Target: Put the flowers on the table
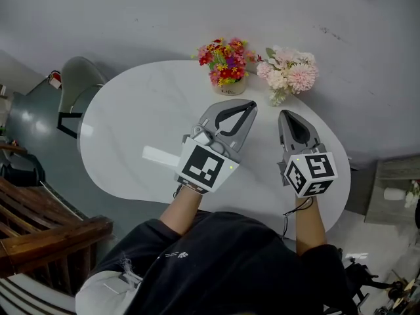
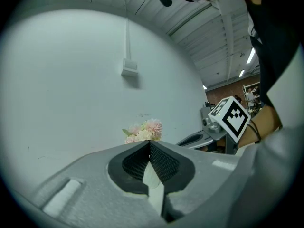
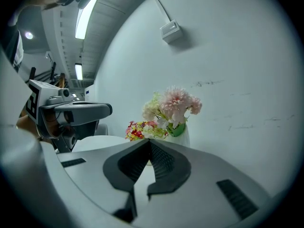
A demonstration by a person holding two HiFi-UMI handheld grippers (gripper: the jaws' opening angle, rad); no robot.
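**A:** Where do the flowers stand?

**B:** Both are on the worktop [image 1: 131, 130], at its far edge, close to the wall [image 1: 131, 18] behind. The potted flowers [image 1: 226, 63] are on the left, and the vase of flowers [image 1: 287, 76] is just beside them on the right.

**A:** And the tongs?

**B:** They are nearer the person, over the worktop, side by side and apart. The left tongs [image 1: 252, 104] point at the gap between pot and vase. The right tongs [image 1: 287, 114] lie just before the vase, near its foot without touching it.

**A:** Anything beside the worktop?

**B:** A chair [image 1: 77, 84] stands at its left end, towards the far side
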